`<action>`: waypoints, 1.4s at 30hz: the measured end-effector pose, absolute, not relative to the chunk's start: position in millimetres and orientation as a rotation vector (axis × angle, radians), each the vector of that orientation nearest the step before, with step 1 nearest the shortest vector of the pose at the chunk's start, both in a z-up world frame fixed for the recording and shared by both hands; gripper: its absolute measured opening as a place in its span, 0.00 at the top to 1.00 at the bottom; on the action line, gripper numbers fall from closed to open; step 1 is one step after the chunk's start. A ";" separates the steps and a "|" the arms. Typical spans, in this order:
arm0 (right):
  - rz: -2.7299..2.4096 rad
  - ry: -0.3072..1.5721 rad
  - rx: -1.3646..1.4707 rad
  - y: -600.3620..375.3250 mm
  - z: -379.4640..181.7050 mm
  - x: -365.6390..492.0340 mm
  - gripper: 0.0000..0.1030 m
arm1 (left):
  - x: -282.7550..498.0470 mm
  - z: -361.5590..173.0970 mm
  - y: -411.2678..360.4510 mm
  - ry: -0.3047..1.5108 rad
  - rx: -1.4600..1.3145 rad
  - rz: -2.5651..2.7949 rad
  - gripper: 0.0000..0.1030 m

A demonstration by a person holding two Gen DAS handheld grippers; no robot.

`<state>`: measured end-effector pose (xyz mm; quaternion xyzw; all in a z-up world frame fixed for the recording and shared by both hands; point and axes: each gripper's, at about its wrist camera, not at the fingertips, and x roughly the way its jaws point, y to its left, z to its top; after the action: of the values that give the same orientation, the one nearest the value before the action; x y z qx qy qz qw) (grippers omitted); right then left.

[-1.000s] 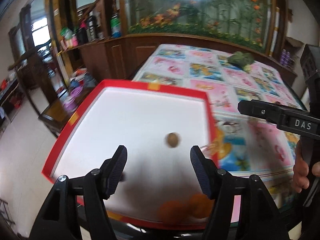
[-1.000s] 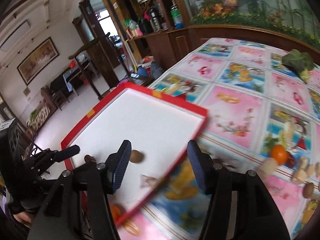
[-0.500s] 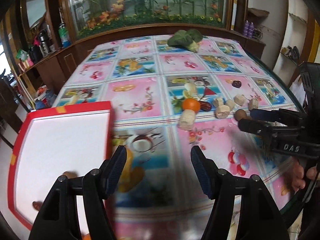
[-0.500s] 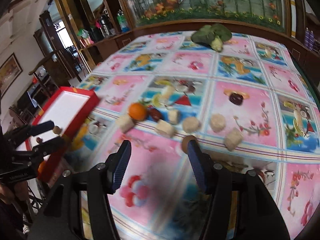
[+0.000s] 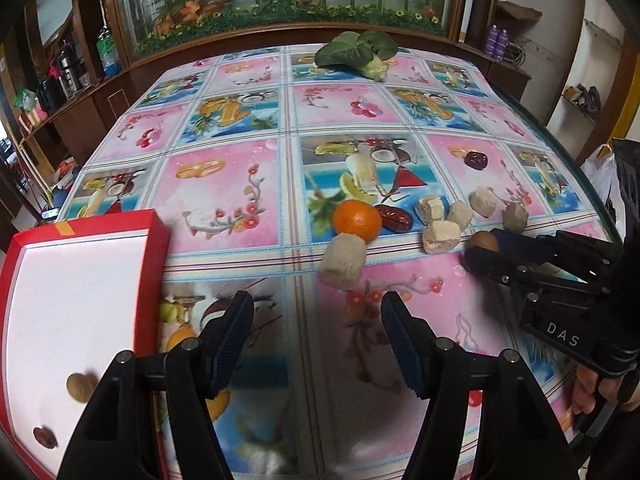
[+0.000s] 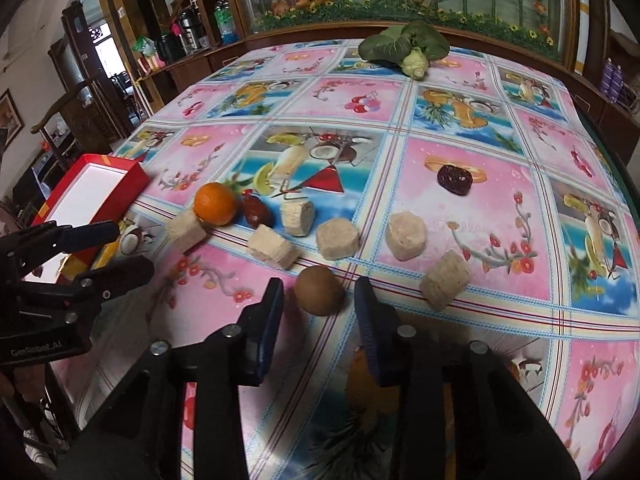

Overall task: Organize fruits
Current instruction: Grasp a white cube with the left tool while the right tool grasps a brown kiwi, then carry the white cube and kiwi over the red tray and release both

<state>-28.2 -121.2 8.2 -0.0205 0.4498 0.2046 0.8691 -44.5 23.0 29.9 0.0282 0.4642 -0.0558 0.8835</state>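
A red tray with a white floor (image 5: 60, 280) sits at the table's left edge and holds a brown round fruit (image 5: 80, 387) and a dark date (image 5: 44, 437); it also shows in the right wrist view (image 6: 132, 184). On the flowered cloth lie an orange (image 6: 215, 203), a date beside it (image 6: 258, 211), another date (image 6: 454, 179) and several pale chunks (image 6: 338, 238). My right gripper (image 6: 319, 300) is open, its fingers either side of a brown kiwi (image 6: 320, 290). My left gripper (image 5: 316, 320) is open and empty above the cloth.
A leafy green vegetable (image 6: 406, 46) lies at the table's far end. A wooden cabinet with bottles (image 5: 80, 64) stands at the left. The table's right edge (image 5: 592, 184) drops off near a plastic bag.
Both grippers have swung right from over the red tray to the fruit group. My right gripper has come down around the brown kiwi.
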 end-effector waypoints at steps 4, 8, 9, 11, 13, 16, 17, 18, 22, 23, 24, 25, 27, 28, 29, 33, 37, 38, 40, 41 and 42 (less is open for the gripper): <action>0.412 0.934 -0.053 -121.2 7.6 -27.5 0.74 | -35.2 25.6 15.8 0.983 0.056 -0.130 0.37; 0.421 0.930 -0.033 -124.0 9.1 -28.6 0.74 | -27.9 23.4 10.7 0.987 0.058 -0.148 0.47; 0.423 0.922 -0.028 -124.6 10.6 -29.5 0.74 | -27.0 22.5 9.8 0.987 0.060 -0.149 0.51; 0.434 0.904 -0.021 -124.6 14.0 -31.4 0.74 | -24.1 19.5 9.0 0.996 0.058 -0.150 0.60; 0.439 0.897 -0.016 -124.0 15.7 -32.3 0.74 | -21.8 17.0 9.4 1.002 0.046 -0.159 0.67; 0.436 0.896 -0.009 -124.8 16.2 -31.8 0.74 | -20.3 15.9 10.2 0.991 0.039 -0.155 0.74; 0.436 0.897 -0.008 -124.9 16.3 -31.8 0.74 | -20.3 16.2 11.1 0.988 0.032 -0.156 0.74; 0.434 0.896 -0.008 -125.0 16.3 -31.7 0.74 | -20.6 16.5 11.9 0.986 0.022 -0.162 0.74; 0.429 0.894 -0.006 -125.8 15.8 -31.0 0.74 | -23.8 18.7 12.4 0.971 0.016 -0.158 0.74; 0.427 0.895 -0.006 -126.1 15.3 -30.5 0.74 | -24.7 20.0 13.4 0.967 0.009 -0.157 0.74; 0.424 0.894 -0.006 -126.5 14.9 -30.1 0.74 | -26.3 21.6 14.6 0.961 0.004 -0.156 0.74; 0.420 0.893 -0.006 -126.8 14.6 -29.9 0.74 | -29.4 24.3 16.0 0.950 0.002 -0.153 0.74; 0.414 0.890 -0.005 -127.7 14.4 -29.3 0.74 | -34.7 28.7 19.4 0.932 -0.002 -0.148 0.74; 0.409 0.887 -0.003 -128.4 14.6 -29.1 0.74 | -38.3 31.5 21.9 0.924 -0.008 -0.146 0.74; 0.406 0.884 0.000 -129.1 14.7 -28.9 0.74 | -42.7 35.2 25.5 0.914 -0.017 -0.145 0.74; 0.382 0.869 0.022 -135.0 17.1 -27.4 0.74 | -64.0 52.3 43.7 0.859 -0.053 -0.128 0.74; 0.364 0.851 0.048 -138.0 19.3 -26.2 0.74 | -96.0 72.4 76.4 0.796 -0.094 -0.090 0.74; 0.365 0.847 0.055 -137.3 20.0 -26.5 0.74 | -102.8 75.2 83.8 0.788 -0.103 -0.080 0.74; 0.375 0.825 0.068 -133.6 23.6 -28.7 0.74 | -117.6 80.1 100.9 0.770 -0.107 -0.048 0.74; 0.388 0.810 0.076 -130.6 26.4 -30.3 0.74 | -124.4 82.0 110.8 0.767 -0.110 -0.033 0.74; 0.403 0.802 0.091 -126.9 28.5 -31.5 0.74 | -129.0 83.1 119.5 0.768 -0.117 -0.021 0.74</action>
<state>-31.5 -126.9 28.5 0.0440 0.3875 0.1950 0.8999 -129.0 119.5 83.1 -0.0570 0.3744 -0.0100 0.9255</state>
